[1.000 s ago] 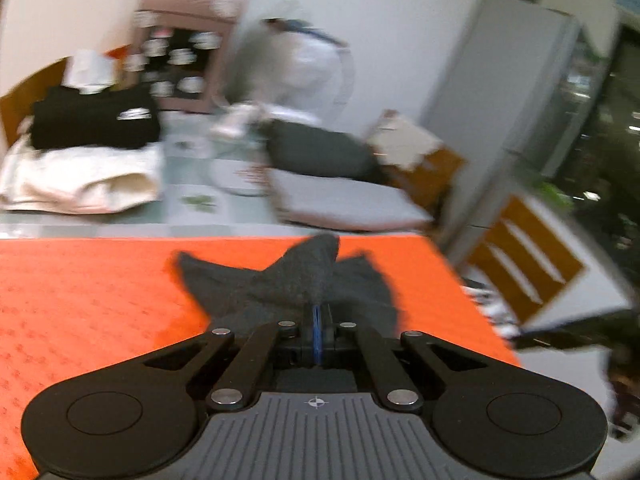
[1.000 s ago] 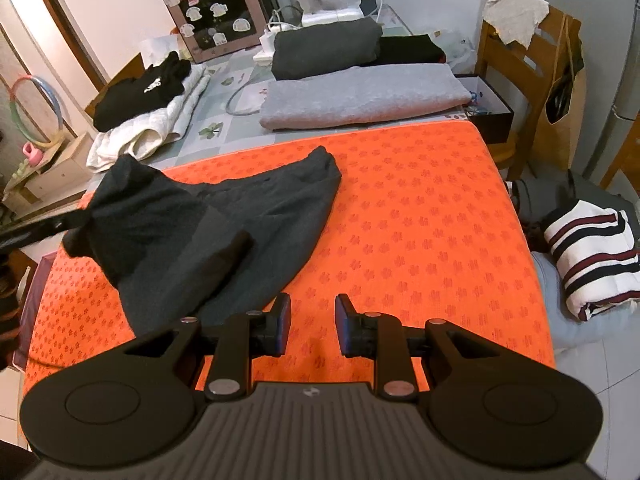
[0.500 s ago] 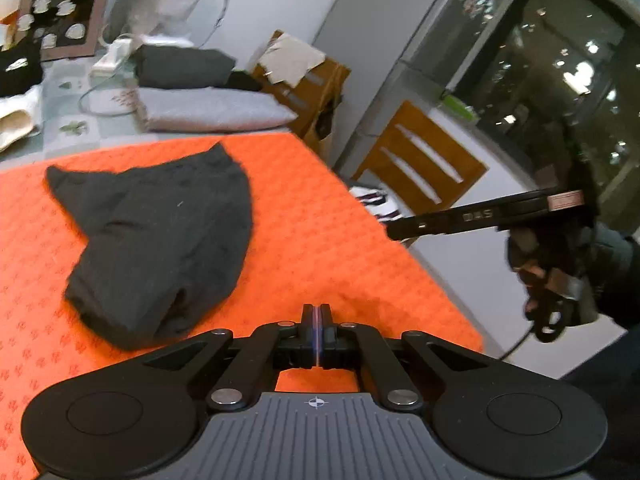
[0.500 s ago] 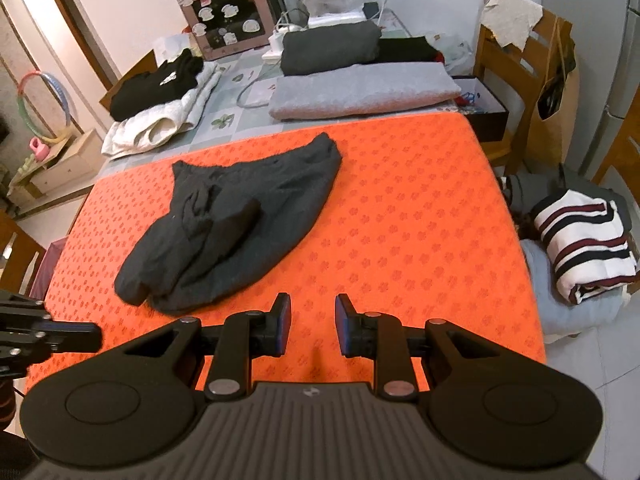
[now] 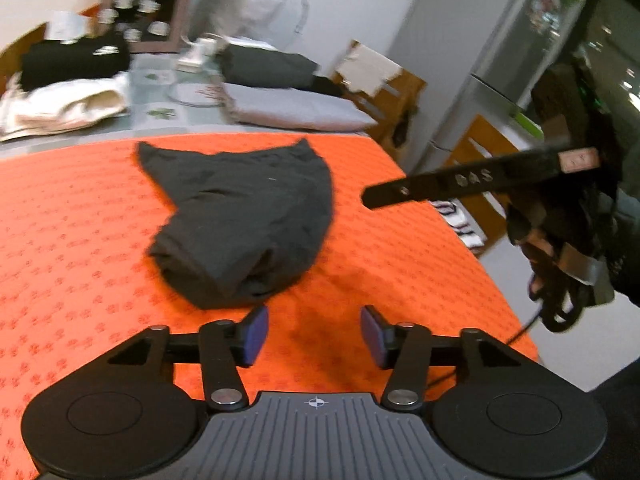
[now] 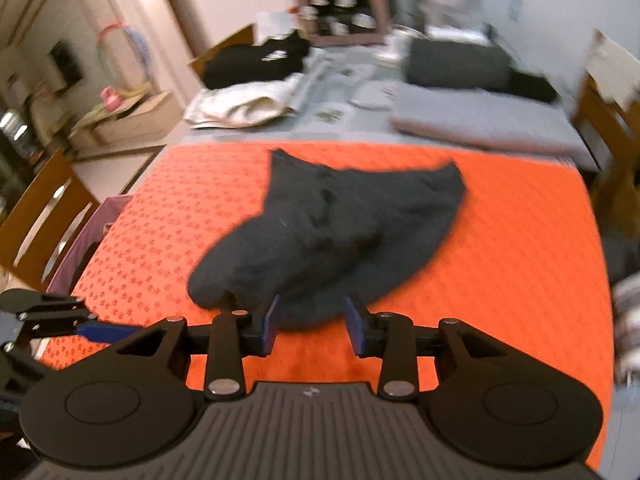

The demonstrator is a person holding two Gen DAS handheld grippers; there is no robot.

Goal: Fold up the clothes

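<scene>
This is a lived-in home, seemingly a dining area. An orange patterned cloth [image 6: 520, 240] covers a table [image 6: 344, 96] where folded clothes [image 6: 480, 120] lie in piles. Wooden chairs [image 6: 36, 216] stand around it, one draped with a rag [image 5: 372, 68]. A tall fridge [image 5: 500, 40] stands by the wall, and a hoop [image 6: 120, 40] and cardboard boxes [image 6: 132, 120] clutter the floor.

Right gripper [image 5: 460, 184], side bar, seen from left wrist view: raised pale characters, blurred, roughly "0 4 S"; exact reading uncertain. Copper-coloured tag [image 5: 578, 160] at bar's far end: faint marks, unreadable. Black folded top [image 6: 256, 62] at surface's far left corner: white logo print, too blurred to read. No other legible text.
</scene>
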